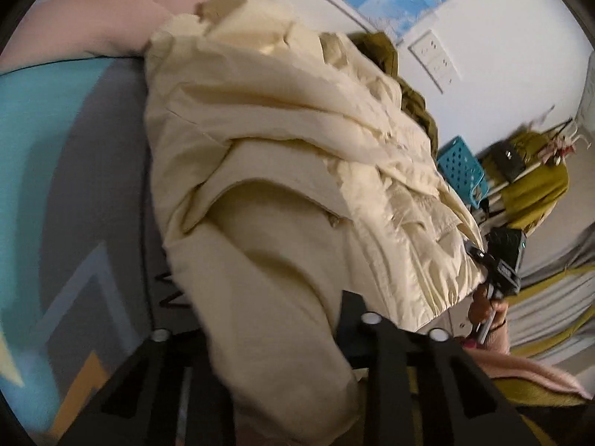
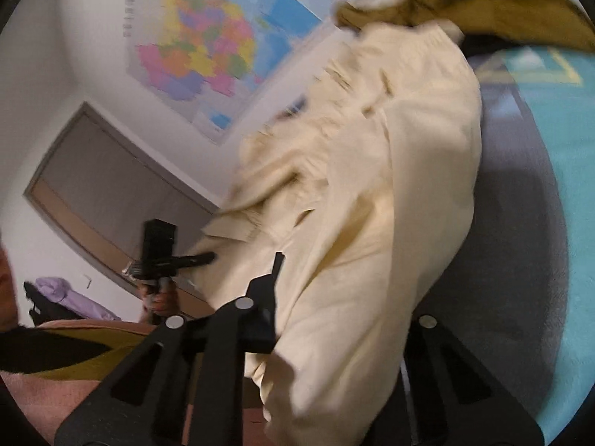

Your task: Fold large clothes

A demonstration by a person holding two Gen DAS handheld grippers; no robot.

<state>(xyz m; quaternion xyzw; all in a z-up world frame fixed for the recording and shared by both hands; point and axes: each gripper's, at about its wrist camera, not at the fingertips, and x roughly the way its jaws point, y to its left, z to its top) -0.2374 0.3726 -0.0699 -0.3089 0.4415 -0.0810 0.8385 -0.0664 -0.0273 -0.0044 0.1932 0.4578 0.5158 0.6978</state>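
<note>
A large cream jacket (image 1: 282,171) with a quilted lining hangs lifted above the bed, held between both grippers. My left gripper (image 1: 297,353) is shut on one edge of it, and the cloth drapes over its fingers. My right gripper (image 2: 334,334) is shut on another edge of the same jacket (image 2: 372,193), whose cloth covers the fingertips. The right gripper also shows in the left wrist view (image 1: 502,260), pinching the jacket's far edge. The left gripper shows in the right wrist view (image 2: 174,260), at the jacket's edge.
A teal and grey patterned bedspread (image 1: 55,156) lies below. A pink garment (image 1: 96,18) and an olive garment (image 1: 383,52) lie behind the jacket. A blue basket (image 1: 461,167) and a rack stand at right. A wall map (image 2: 208,44) and door (image 2: 104,186) are behind.
</note>
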